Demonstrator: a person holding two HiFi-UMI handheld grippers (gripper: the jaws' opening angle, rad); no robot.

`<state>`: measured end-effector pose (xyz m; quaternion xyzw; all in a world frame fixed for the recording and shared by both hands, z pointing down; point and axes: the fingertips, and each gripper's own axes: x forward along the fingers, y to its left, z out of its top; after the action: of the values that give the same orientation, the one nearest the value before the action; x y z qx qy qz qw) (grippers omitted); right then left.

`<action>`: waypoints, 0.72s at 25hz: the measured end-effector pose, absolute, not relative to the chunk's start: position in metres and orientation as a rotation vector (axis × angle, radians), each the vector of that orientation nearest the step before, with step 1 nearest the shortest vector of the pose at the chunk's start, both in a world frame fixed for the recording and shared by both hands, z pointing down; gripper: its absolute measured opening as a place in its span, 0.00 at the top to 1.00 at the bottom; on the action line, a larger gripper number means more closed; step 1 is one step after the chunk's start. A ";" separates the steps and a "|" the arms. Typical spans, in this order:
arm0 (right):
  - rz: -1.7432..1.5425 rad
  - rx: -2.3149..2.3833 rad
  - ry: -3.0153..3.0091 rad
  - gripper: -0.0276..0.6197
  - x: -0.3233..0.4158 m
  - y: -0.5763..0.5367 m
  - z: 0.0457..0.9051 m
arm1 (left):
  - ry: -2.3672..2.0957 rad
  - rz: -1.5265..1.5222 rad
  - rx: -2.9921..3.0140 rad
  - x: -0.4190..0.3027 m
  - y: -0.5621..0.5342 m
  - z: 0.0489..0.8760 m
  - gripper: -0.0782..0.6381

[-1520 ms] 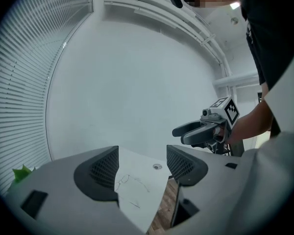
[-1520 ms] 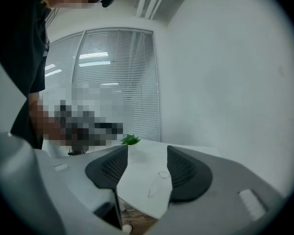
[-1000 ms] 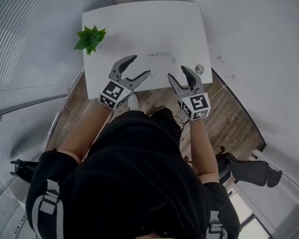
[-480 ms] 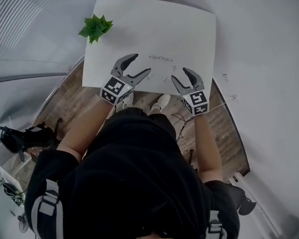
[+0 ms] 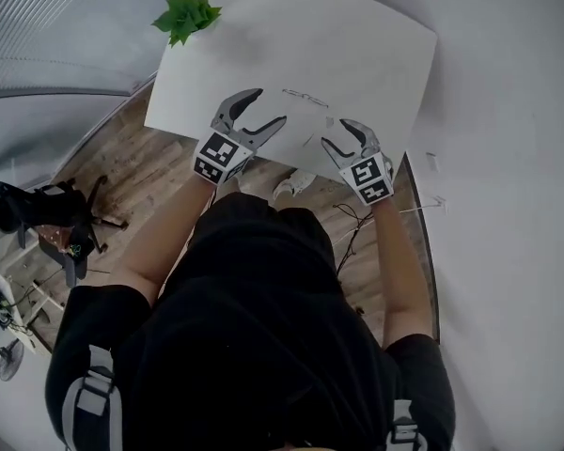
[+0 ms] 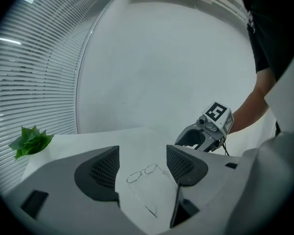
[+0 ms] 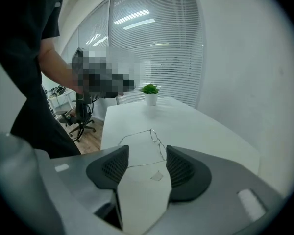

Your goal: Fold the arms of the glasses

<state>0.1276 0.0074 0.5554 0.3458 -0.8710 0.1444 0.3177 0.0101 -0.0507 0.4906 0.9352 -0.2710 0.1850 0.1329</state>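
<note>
Head view: what has just changed? (listener)

Both grippers have come down and forward. They were at the near edge of the table [image 5: 357, 45] and now hang low over its top. The left gripper [image 5: 271, 107] and the right gripper [image 5: 333, 132] point inward, towards each other. (describer)

What does that mean for the folding? (listener)

I judge this to be the approach, with no folding begun. The glasses [image 5: 305, 97] lie flat on the table with both arms spread open. (describer)

Where are they from the grippers? (listener)

Just beyond the tips, touching neither. They sit at 2 o'clock from the left gripper and at 11 o'clock from the right gripper. In the left gripper view they show through the gap between the jaws, with the lenses towards 12 o'clock and one arm trailing towards 6. In the right gripper view they lie ahead at 12 o'clock, and the nearer arm runs across just past the pads. (describer)

Is either gripper holding anything? (listener)

No. Both pairs of jaws stand apart, the right pair about half spread. Only table top shows between the pads. A plant [image 5: 186, 15] stands at the far corner, at 10 o'clock, well apart from everything else. (describer)
</note>
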 end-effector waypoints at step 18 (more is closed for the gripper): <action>0.272 0.682 -2.276 0.57 0.111 0.015 0.623 | -0.858 0.747 2.530 0.017 -0.052 0.616 0.48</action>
<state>0.1114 0.0151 0.6230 0.2655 -0.8856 0.1058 0.3662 0.0171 -0.0517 0.6159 0.8967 -0.3042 0.2646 0.1826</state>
